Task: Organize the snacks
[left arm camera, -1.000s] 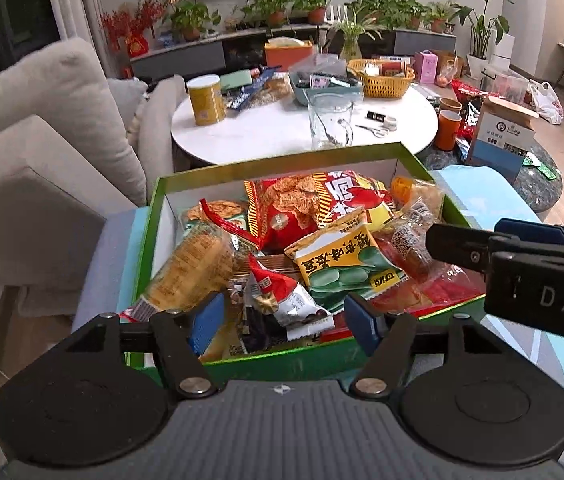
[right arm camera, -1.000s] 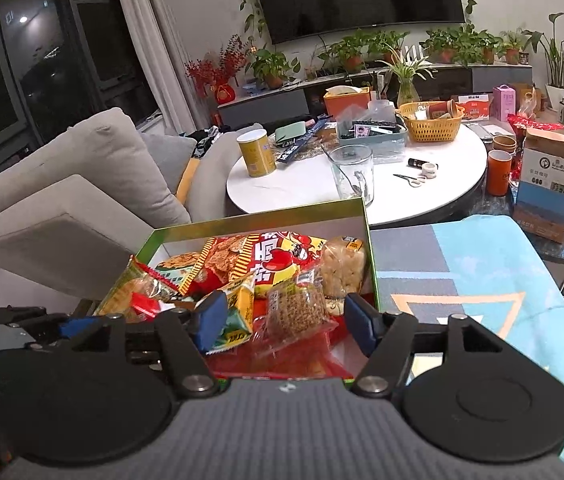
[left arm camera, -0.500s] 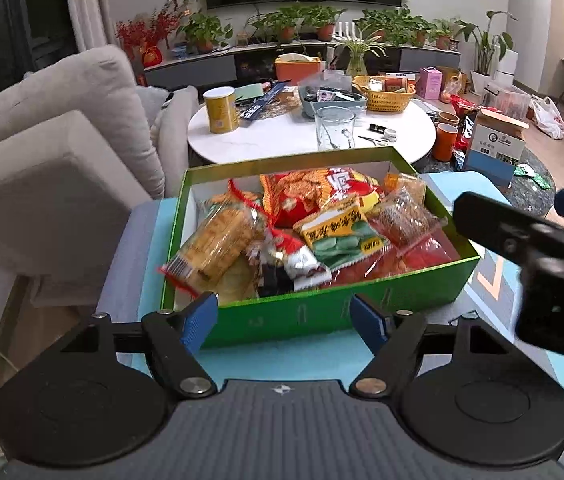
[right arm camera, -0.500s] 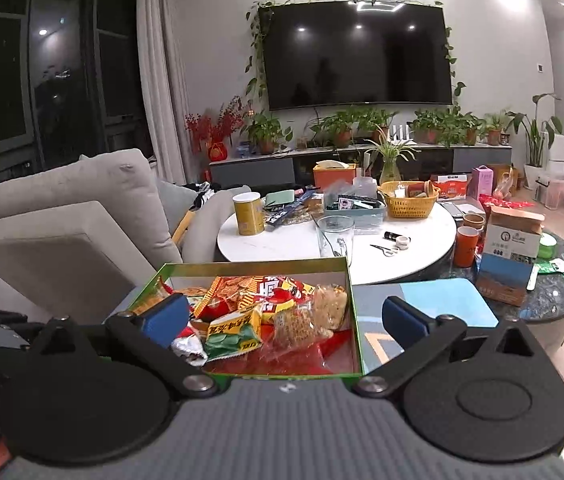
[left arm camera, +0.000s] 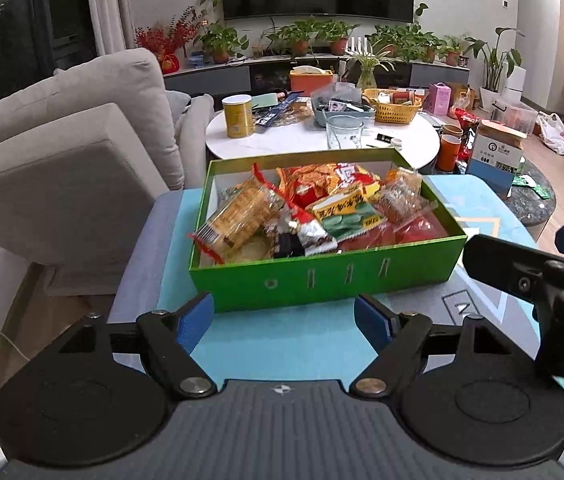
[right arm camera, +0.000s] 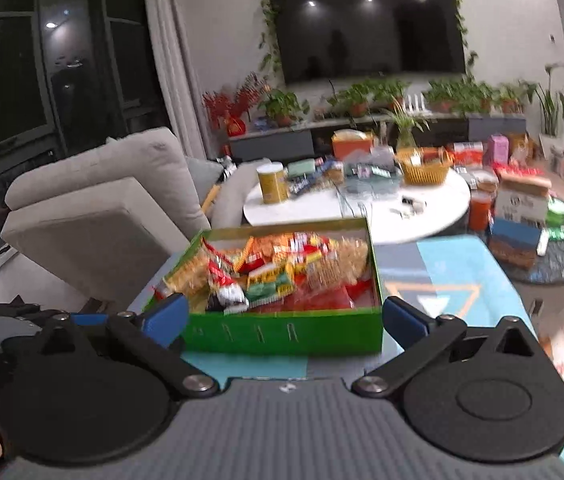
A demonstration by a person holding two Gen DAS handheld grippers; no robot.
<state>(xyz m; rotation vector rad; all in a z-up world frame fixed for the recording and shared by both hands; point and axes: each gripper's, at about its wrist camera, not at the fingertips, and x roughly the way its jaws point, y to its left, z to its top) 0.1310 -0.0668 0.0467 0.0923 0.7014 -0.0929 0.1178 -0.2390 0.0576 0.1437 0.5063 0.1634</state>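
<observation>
In one green box [left arm camera: 322, 276] (heaped snacks [left arm camera: 306, 212]).

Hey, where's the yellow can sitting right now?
In the left wrist view the yellow can stands upright on the left edge of the round white table, behind the green snack box and beside the grey sofa cushion.

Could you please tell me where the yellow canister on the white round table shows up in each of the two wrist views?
Left wrist view: the yellow canister stands upper centre-left, at the left edge of the white round table, behind the green snack box.
Right wrist view: the canister sits just left of centre, blurred, on the table's left edge.
Shared landmark: the yellow wicker basket further right on that table.
</observation>
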